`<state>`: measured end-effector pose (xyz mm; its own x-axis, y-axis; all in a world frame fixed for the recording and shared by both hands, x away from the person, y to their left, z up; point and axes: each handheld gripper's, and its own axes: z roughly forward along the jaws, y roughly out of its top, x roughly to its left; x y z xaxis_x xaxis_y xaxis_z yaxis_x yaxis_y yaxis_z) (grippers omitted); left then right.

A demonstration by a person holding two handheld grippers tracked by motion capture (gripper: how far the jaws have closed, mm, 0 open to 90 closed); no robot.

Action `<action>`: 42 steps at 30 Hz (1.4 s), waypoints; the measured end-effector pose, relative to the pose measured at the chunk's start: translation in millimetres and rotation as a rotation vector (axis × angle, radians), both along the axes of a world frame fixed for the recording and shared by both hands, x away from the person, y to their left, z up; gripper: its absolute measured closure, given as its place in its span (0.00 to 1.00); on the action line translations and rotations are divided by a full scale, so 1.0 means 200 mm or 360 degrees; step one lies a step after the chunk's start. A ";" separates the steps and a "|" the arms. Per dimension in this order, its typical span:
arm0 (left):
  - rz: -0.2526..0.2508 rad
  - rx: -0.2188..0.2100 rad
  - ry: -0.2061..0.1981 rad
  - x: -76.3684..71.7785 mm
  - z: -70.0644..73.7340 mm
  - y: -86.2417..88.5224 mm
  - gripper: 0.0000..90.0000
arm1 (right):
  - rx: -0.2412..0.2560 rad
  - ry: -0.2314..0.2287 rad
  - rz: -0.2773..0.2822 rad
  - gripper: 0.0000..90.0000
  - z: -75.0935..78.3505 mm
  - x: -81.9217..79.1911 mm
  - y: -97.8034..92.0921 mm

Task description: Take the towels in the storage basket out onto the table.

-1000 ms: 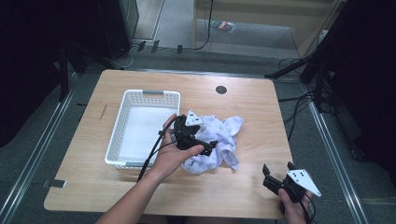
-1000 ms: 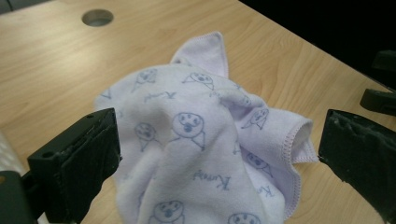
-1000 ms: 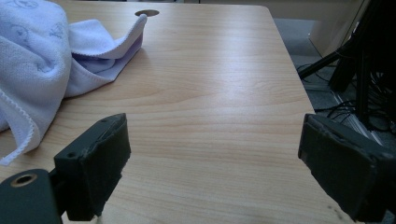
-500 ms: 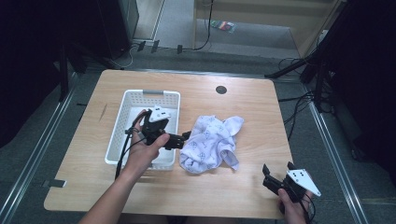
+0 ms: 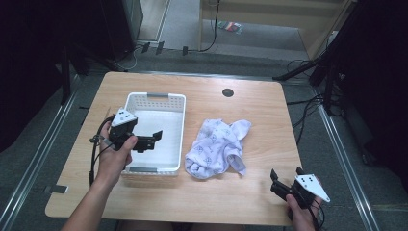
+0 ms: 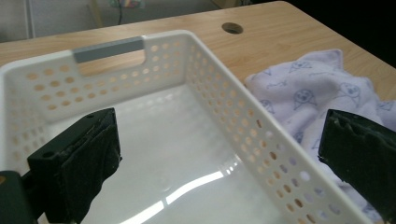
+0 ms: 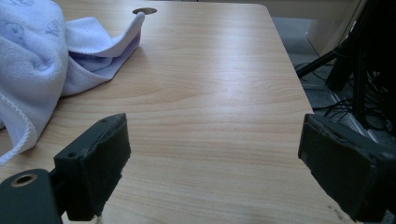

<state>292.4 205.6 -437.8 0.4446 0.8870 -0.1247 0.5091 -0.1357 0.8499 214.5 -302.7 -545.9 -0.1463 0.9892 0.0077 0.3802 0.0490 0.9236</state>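
A white cloth with a pale blue print lies crumpled on the wooden table, right of a white perforated basket. My left gripper hovers open over the basket's near half, nothing between its jaws. In the left gripper view the jaws stand wide apart around the left gripper, with the basket bare inside and the cloth beyond its wall. My right gripper is open near the table's front right corner, apart from the cloth. Bare wood shows between the right gripper's jaws.
A round cable hole sits at the table's far side. Cables and stands crowd the floor to the right of the table. The table's right edge runs close beside the right gripper.
My left gripper has moved left, away from the cloth, and now hangs open over the basket. The cloth stays on the table. The right gripper has not moved.
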 end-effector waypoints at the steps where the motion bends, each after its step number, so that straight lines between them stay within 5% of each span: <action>1: 0.0017 -0.0003 -0.0006 -0.01 0.00 0.03 0.00 | 0.0000 0.0001 -0.0001 0.10 0.00 0.00 0.00; 17: 0.0249 -0.0053 0.0023 -0.11 -0.08 0.40 0.00 | -0.0005 0.0011 -0.0012 0.10 0.00 0.00 0.01; 30: 0.0297 -0.0100 0.0018 -0.18 -0.16 0.54 0.00 | -0.0012 0.0017 -0.0015 0.10 0.00 0.00 0.01; 42: 0.0360 -0.0122 -0.0106 -0.31 -0.34 0.71 0.00 | -0.0014 0.0013 -0.0015 0.10 0.00 0.00 0.01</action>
